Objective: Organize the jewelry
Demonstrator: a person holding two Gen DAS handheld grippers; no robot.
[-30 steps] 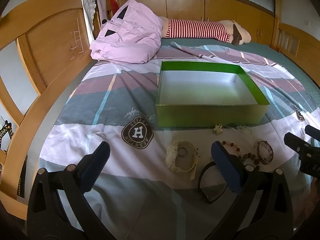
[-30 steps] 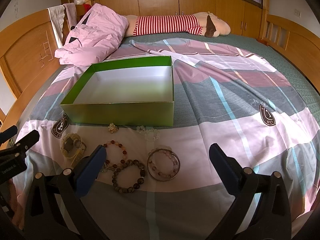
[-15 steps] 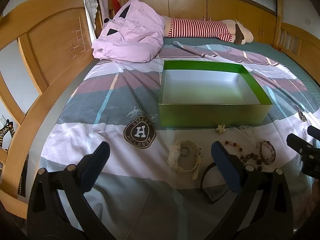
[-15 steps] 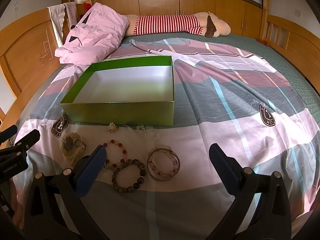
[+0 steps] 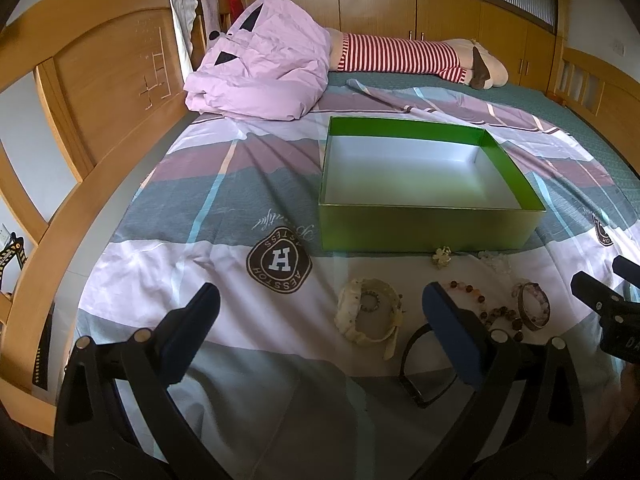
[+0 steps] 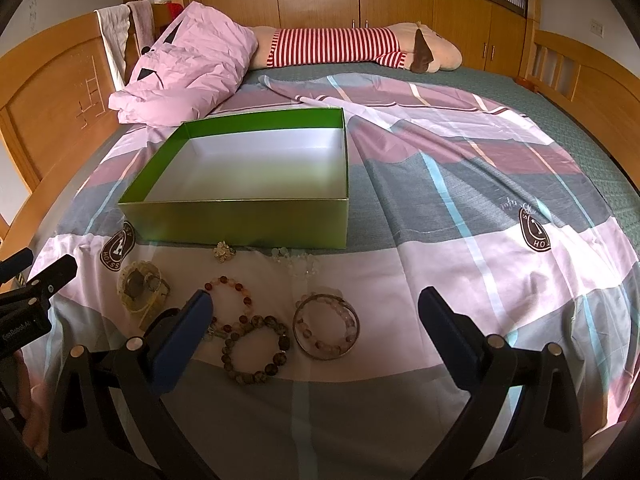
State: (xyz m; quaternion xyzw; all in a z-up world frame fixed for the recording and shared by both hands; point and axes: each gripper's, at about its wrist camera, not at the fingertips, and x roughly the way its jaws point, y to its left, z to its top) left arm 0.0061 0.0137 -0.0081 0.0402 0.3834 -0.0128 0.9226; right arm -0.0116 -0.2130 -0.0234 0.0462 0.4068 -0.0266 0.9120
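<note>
An empty green box [image 5: 432, 230] [image 6: 240, 224] with a white inside stands on the striped bedspread. In front of it lie a cream bracelet [image 5: 370, 316] [image 6: 140, 290], a black bangle [image 5: 424, 376], bead bracelets [image 6: 256, 344] [image 6: 230, 300], a pink bead bangle [image 6: 326, 326] [image 5: 532, 306], a small gold brooch [image 6: 224, 251] [image 5: 440, 257] and clear beads [image 6: 298, 262]. My left gripper [image 5: 320, 320] is open and empty, low over the near bedspread, left of the jewelry. My right gripper [image 6: 316, 324] is open and empty, hovering above the bead bracelets.
A pink duvet [image 5: 260, 76] and a striped plush toy [image 6: 352, 46] lie at the bed's far end. A wooden headboard [image 5: 100, 80] runs along the left and wooden rails [image 6: 572, 76] on the right. Cabinets line the back wall.
The left wrist view has shifted slightly, so the box and jewelry sit a little further right and lower. The right gripper has hardly moved. Both stay open.
</note>
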